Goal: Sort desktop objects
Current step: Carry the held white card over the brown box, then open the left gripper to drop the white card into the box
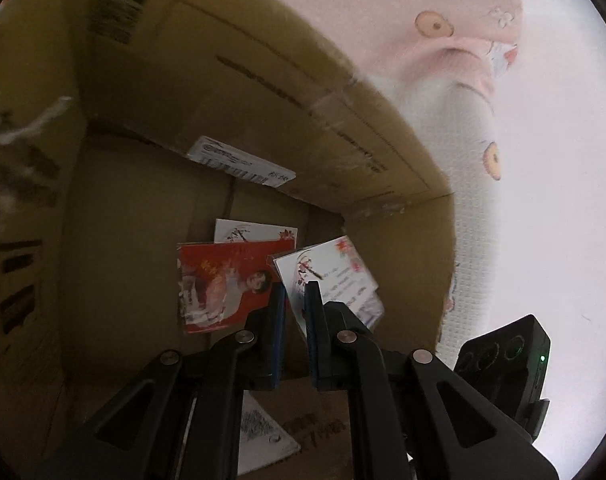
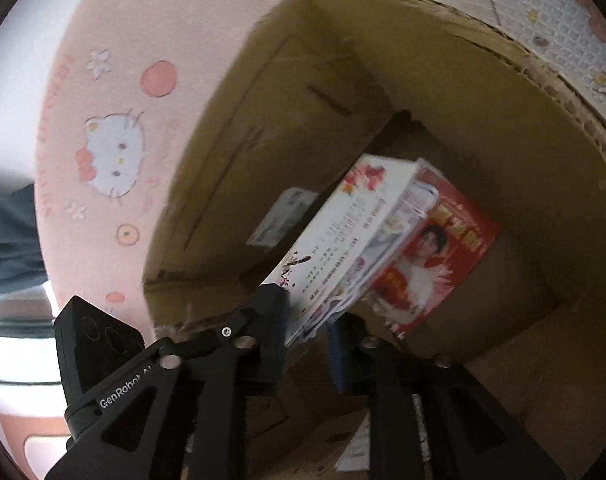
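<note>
Left wrist view: looks steeply down into an open cardboard box (image 1: 263, 80) set against pink cartoon-print fabric (image 1: 383, 8). Shows the left gripper (image 1: 295, 292) with jaws narrow, the lower edge of a white flower-print card (image 1: 327, 276) caught between the blue pads and the rest leaning up and to the right above the box floor. Appears to be a grip, with perhaps more cards behind the front one, though blurred. Already down on the floor: a red portrait card (image 1: 223, 280) lying flat, partly covering another white card (image 1: 255, 232), and one more printed sheet (image 1: 263, 432) lower down behind the fingers. Also a white barcode label (image 1: 239, 162) stuck near the far wall.

Right wrist view: same box, seen from the other side, with the right gripper (image 2: 303, 312) over it. Has a fanned stack of cards (image 2: 351, 240) between moderately parted jaws, its lower end against the left finger, the right pad just beside it. Cannot tell whether the pads press on it. Cannot tell either whether this is the same bundle as in the other view. Shows the red portrait card on the floor behind the stack.

Judged by this: sorting well under way, some cards already boxed, at least one bundle above the floor and not yet laid down. Left to do: release what is between the jaws, then fetch whatever remains on the desk, which is out of sight.
</note>
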### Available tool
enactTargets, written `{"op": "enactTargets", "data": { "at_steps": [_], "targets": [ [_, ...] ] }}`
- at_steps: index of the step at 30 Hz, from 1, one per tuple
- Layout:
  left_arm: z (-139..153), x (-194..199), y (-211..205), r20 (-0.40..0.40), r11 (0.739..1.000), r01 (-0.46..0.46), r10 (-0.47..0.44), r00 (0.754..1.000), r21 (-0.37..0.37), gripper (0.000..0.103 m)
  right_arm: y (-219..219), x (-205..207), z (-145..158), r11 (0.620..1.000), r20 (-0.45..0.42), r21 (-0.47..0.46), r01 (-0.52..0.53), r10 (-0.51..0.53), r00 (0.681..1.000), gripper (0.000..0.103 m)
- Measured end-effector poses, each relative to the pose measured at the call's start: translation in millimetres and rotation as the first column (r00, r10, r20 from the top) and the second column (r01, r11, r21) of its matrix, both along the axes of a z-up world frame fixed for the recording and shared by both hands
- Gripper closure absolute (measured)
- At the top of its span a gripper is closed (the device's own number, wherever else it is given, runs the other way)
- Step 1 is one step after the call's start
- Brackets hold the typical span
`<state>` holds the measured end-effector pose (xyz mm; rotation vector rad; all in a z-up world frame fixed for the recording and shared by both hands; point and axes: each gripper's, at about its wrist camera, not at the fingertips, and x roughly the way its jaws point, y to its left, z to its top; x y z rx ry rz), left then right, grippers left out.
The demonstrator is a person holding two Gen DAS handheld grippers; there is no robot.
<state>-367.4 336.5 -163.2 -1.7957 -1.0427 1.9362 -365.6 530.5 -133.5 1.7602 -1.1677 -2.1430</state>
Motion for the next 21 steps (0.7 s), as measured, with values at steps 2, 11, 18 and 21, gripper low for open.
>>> {"op": "enactTargets", "data": {
  "at_steps": [2, 11, 18, 21],
  "targets": [
    [-5.9, -1.6, 4.8, 0.012, 1.0, 0.015, -0.015, 1.0, 0.005, 0.093, 6.5, -0.9, -7.1, 1.0, 0.027, 0.0, 0.015, -0.015, 1.0, 0.071],
    [-14.8, 3.3, -5.7, 0.09, 1.0, 0.001, 0.0, 0.996, -0.012, 0.05, 16.3, -0.7, -5.9, 0.995, 0.12, 0.094, 0.023, -0.034, 0.992, 0.027],
    [10.0, 10.8, -14.4, 0.046, 1.0, 0.001, -0.001, 0.999, -0.01, 0.049, 0.9, -0.8, 18.9, 0.992, 0.09, 0.129, 0.009, -0.02, 0.996, 0.024],
    [20.5, 13.7, -19.8, 0.038, 1.0, -0.001, 0.001, 0.999, 0.001, 0.049, -5.4, 4.4, 29.4, 0.99, 0.077, 0.138, 0.007, -0.017, 0.997, 0.024]
  ]
}}
